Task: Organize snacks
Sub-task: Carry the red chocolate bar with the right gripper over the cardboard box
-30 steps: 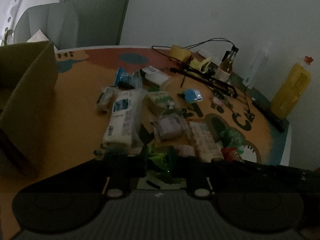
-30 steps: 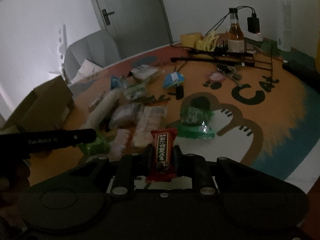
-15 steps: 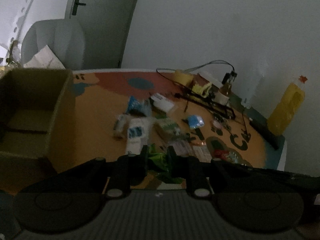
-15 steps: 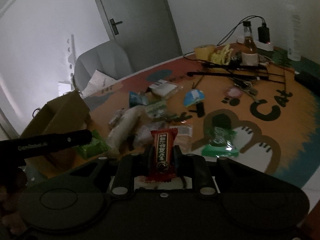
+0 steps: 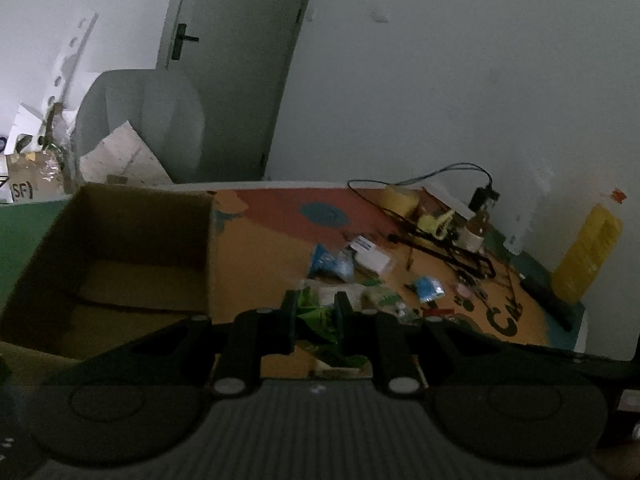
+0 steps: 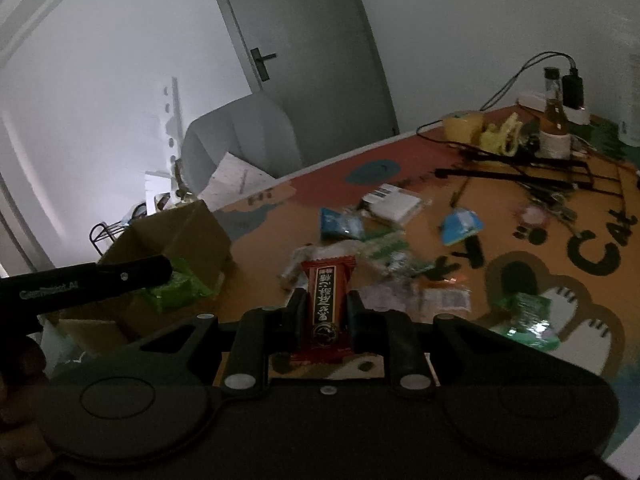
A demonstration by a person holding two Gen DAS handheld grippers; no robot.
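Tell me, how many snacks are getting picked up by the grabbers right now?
2. A green snack packet is pinched in the left gripper, close to the cardboard box. A red snack bar stands upright in the right gripper. The other snacks lie on the table.

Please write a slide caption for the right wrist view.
Right gripper holds a red snack bar above scattered snacks, near the cardboard box.

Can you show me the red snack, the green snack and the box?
red snack [image 6: 329,308]: right wrist view, label middle.
green snack [image 5: 316,316]: left wrist view, crumpled wrapper.
box [image 5: 132,216]: left wrist view, inner back wall.
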